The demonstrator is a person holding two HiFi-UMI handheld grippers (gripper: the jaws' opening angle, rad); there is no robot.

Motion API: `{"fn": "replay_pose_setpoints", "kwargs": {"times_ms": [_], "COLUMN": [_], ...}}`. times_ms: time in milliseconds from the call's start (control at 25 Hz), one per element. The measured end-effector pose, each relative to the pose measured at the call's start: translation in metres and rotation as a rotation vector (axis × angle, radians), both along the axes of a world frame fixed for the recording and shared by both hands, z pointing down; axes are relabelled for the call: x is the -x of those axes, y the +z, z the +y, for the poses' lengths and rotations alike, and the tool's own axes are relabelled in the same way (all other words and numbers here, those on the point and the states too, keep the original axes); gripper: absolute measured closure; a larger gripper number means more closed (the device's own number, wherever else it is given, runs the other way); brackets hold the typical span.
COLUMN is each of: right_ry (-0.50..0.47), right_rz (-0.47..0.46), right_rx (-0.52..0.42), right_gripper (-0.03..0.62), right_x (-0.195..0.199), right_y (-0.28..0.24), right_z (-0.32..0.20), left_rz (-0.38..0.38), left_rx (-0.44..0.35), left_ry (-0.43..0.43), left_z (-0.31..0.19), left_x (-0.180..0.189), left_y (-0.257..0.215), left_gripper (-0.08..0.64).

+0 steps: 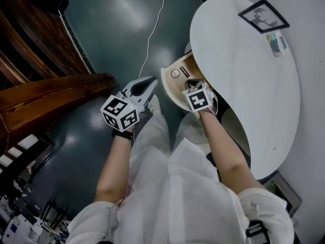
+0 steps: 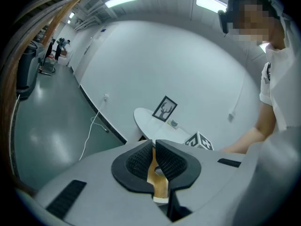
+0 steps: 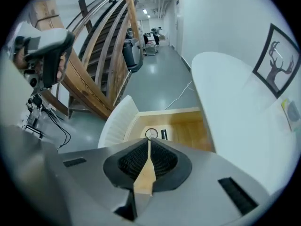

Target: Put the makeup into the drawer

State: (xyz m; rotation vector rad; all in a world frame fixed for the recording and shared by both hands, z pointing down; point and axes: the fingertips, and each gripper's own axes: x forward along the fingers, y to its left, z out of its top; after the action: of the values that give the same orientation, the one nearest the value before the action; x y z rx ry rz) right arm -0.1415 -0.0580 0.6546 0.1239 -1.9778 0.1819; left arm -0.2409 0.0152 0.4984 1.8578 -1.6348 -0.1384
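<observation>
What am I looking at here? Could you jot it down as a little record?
setting: white table with its drawer pulled open
in drawer: round item, dark item
on table: deer picture, card
left gripper: jaws together, nothing held
right gripper: jaws together, nothing held, above the drawer

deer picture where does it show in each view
Head view: deer picture at top right, on the white table.
Left gripper view: near the middle, just above the jaws, on that table.
Right gripper view: at the right edge, upper half.
Shared landmark: the white table under it.
</observation>
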Motion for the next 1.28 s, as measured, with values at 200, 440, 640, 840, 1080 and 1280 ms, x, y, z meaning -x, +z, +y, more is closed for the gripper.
{"fn": "replay_pose_setpoints", "kwargs": {"times_ms": [200,440,640,840,1080,1280], "right_ry": [0.023,0.041,0.047,0.042,0.116,0.201], "right_rz": [-0.03,-0.089,-0.183,-0.325,-0.516,-0.701], "right_rx": [0.012,-0.001,-0.022,-0.045,-0.119,-0.17], "right_gripper": [0.577,0.58,0.58,0.58,0.58,0.58], "right_x": [-0.012,-0.02,-0.023,-0.025,-0.045,-0.076], "right_y": [-0.031,-0.072,-0.12,-0.172,-0.243,-0.299], "right_z": [-0.005,-0.013,-0.021,-0.037,-0.068,-0.101], "left_rz": [-0.028,-0.049,-0.079,-0.117,-0.157,-0.206], "left_rx": [-0.024,-0.05,-0.078,-0.118,-0.177,-0.242], "left_ry": [0.007,0.01,0.012,0.006,-0.001,-0.019], "left_z": [-0.007,-0.011,-0.014,-0.022,-0.024,-0.034], "left_x": [0.003,0.003,0.002,0.002,-0.006,-0.008], "left_y": [-0.021,-0.044,-0.071,-0.1,-0.14,-0.176], "left_gripper": [0.528,0.528,0.526,0.528,0.526,0.526]}}
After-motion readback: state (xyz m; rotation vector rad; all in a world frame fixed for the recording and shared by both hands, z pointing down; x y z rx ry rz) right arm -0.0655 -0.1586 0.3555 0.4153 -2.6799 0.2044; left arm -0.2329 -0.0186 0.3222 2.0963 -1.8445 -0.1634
